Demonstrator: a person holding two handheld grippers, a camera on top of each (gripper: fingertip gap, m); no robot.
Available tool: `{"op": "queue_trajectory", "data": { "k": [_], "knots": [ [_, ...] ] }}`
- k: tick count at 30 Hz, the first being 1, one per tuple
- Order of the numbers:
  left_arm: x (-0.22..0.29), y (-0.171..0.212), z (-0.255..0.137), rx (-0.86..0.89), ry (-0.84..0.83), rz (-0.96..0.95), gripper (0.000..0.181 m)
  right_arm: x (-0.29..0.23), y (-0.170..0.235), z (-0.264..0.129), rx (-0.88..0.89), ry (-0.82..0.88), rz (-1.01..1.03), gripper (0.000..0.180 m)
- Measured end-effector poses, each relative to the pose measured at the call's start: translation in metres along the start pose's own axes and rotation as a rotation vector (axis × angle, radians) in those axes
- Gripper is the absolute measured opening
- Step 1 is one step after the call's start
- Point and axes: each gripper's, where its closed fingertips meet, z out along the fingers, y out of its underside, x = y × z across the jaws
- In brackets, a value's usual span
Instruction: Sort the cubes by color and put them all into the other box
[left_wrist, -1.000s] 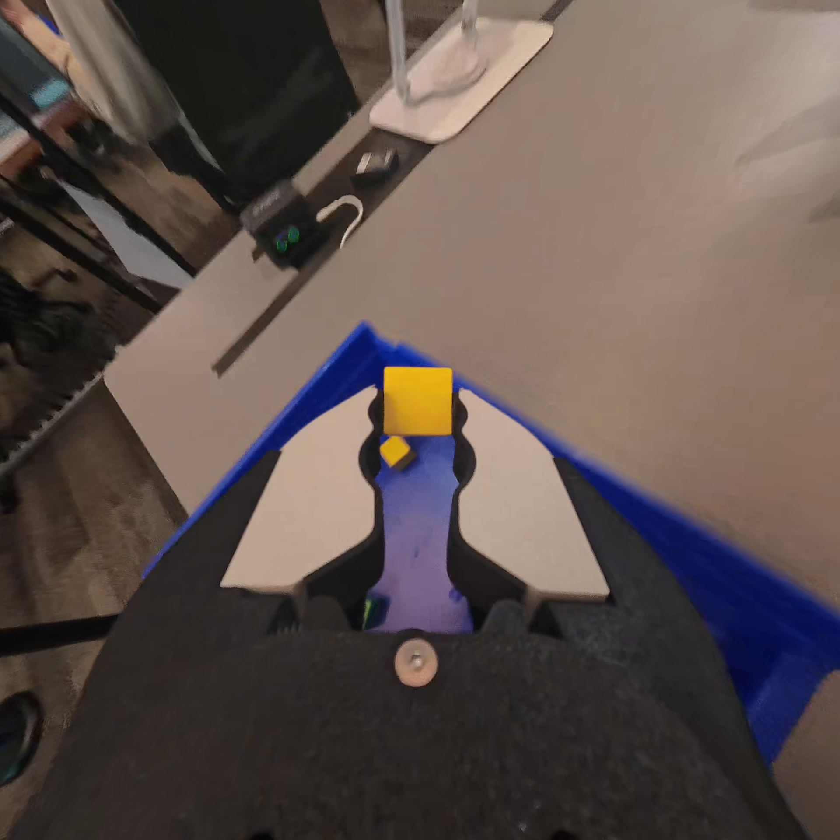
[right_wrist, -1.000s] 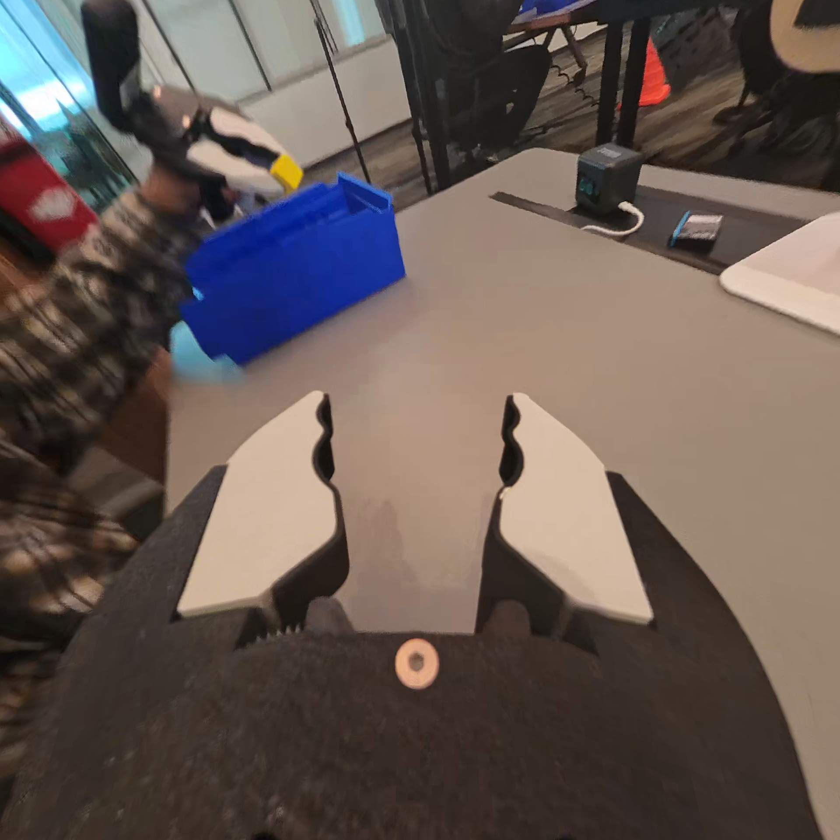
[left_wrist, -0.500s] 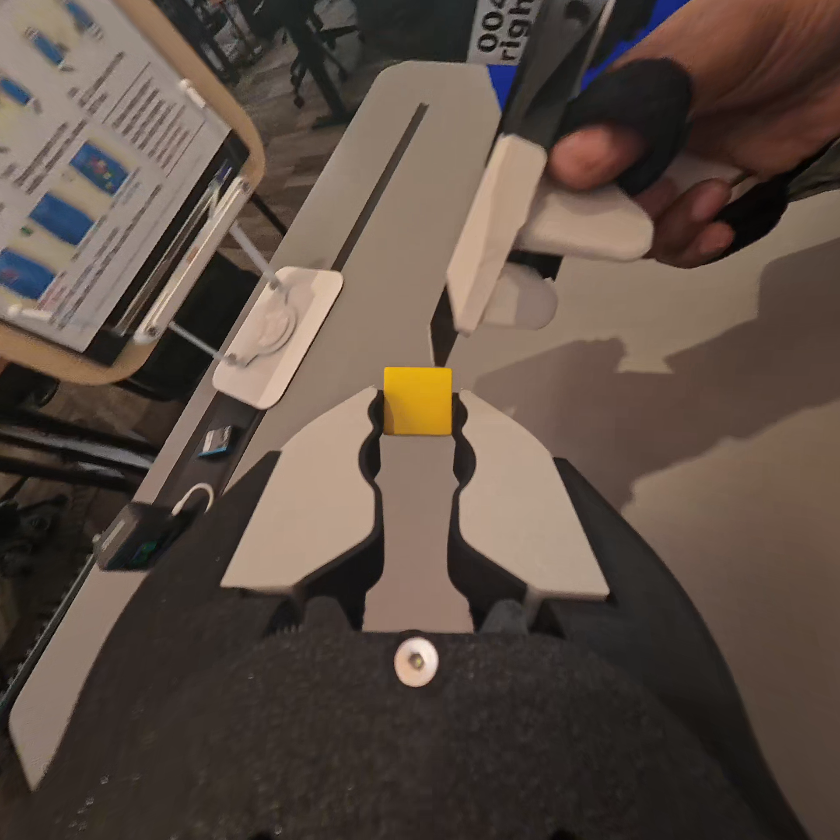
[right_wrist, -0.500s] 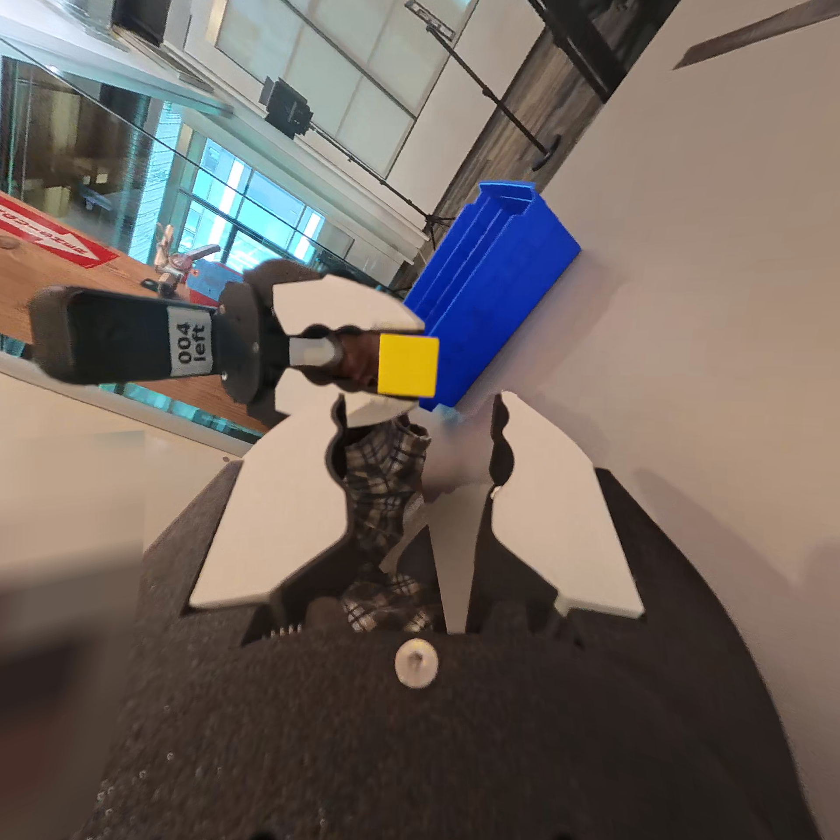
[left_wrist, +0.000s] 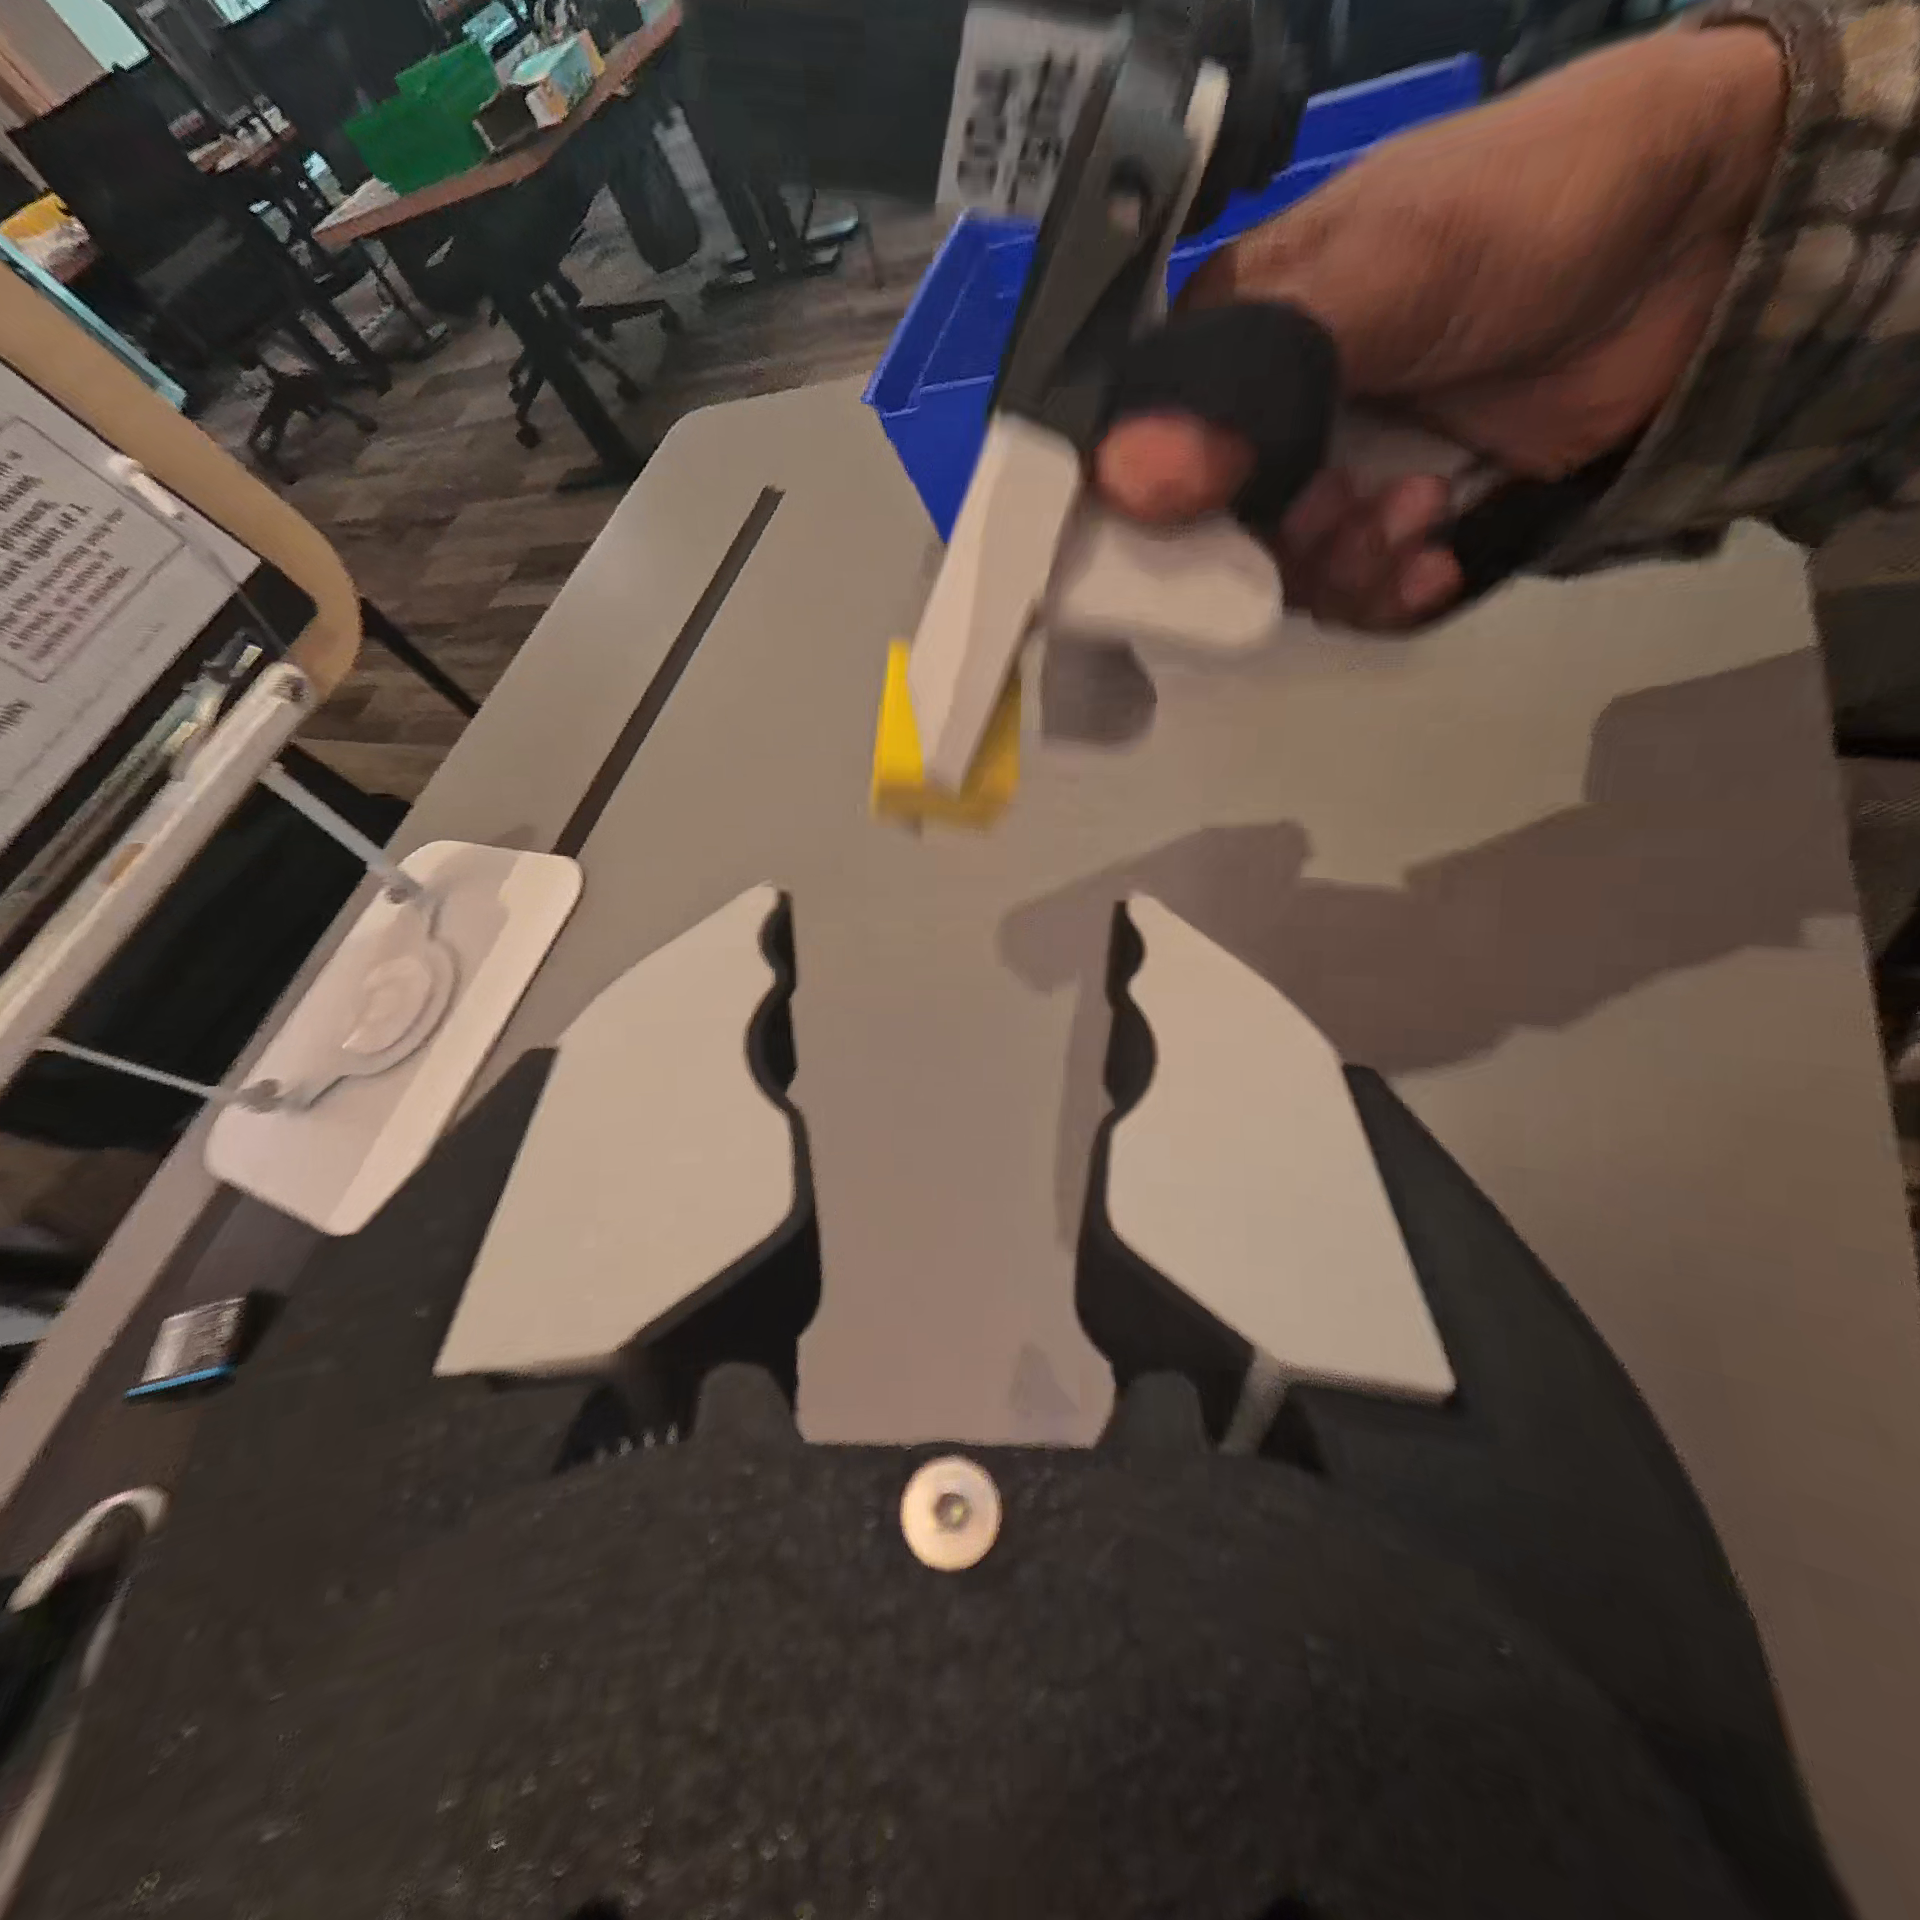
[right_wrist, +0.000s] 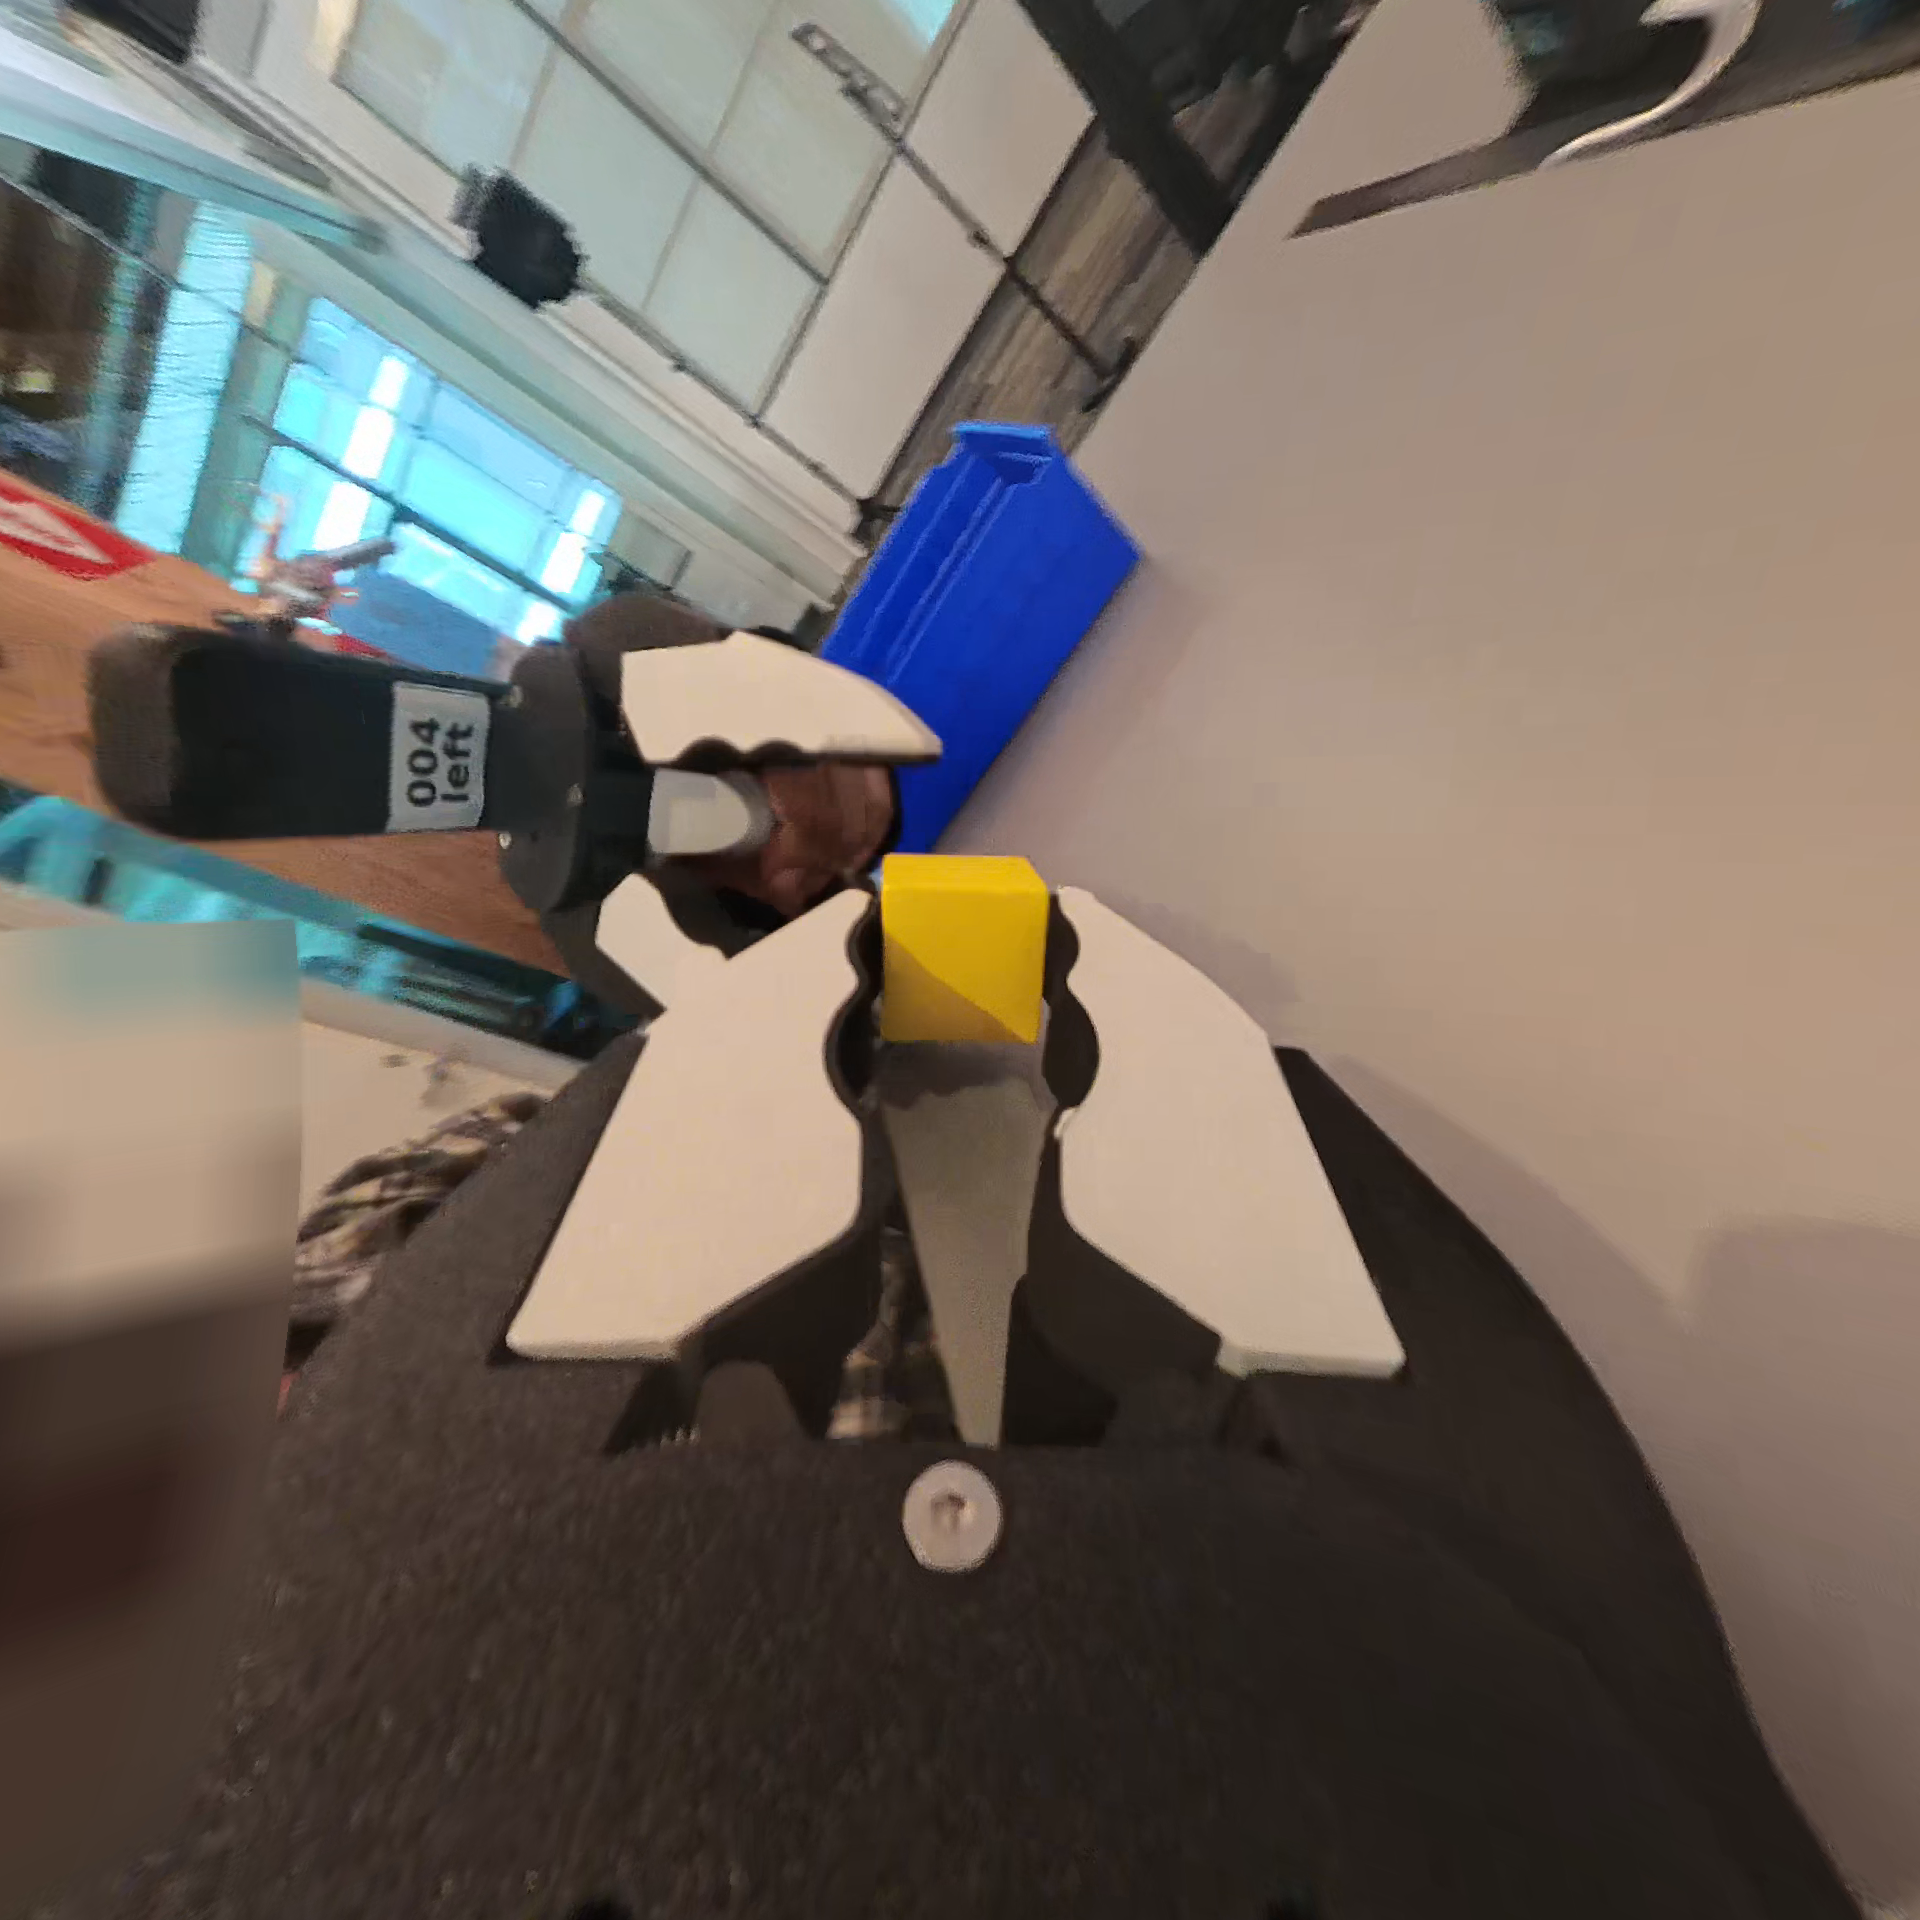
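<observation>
- The grey table (left_wrist: 935, 1195) spreads beyond both pairs of fingers, and I see a blue box (right_wrist: 987, 623) past my right fingertips, another blue box (left_wrist: 935, 364) behind the right gripper in the left view.
- My left gripper (left_wrist: 945, 935) stands wide apart, empty, just short of the cube.
- My right gripper (right_wrist: 961, 935) pinches the yellow cube (right_wrist: 961, 956) at its tips, above the table.
- I judge the hand-off done; I should keep the squeeze even and carry the cube level to the box.
</observation>
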Motion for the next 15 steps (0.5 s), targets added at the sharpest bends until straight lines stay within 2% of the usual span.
{"op": "queue_trajectory", "data": {
  "k": [2,4,7,9,12,15],
  "knots": [
    [0.002,0.009,0.006,0.026,0.031,-0.055,0.072,0.025,-0.014,-0.054,0.042,0.165,-0.051,0.029],
    [0.001,0.025,0.013,0.034,0.048,-0.1,0.081,0.059,-0.033,-0.125,0.096,0.39,-0.102,0.029],
    [0.006,0.047,0.021,0.074,0.098,-0.154,0.082,0.119,-0.054,-0.248,0.152,0.796,-0.155,0.029],
    [0.006,0.057,0.026,0.118,0.102,-0.174,0.078,0.158,-0.054,-0.312,0.135,0.993,-0.137,0.029],
    [0.005,0.065,0.03,0.136,0.105,-0.18,0.075,0.206,-0.044,-0.356,0.096,1.092,-0.074,0.029],
    [0.002,0.067,0.031,0.14,0.073,-0.131,0.071,0.247,-0.031,-0.356,0.05,1.071,-0.007,0.029]
  ]
}}
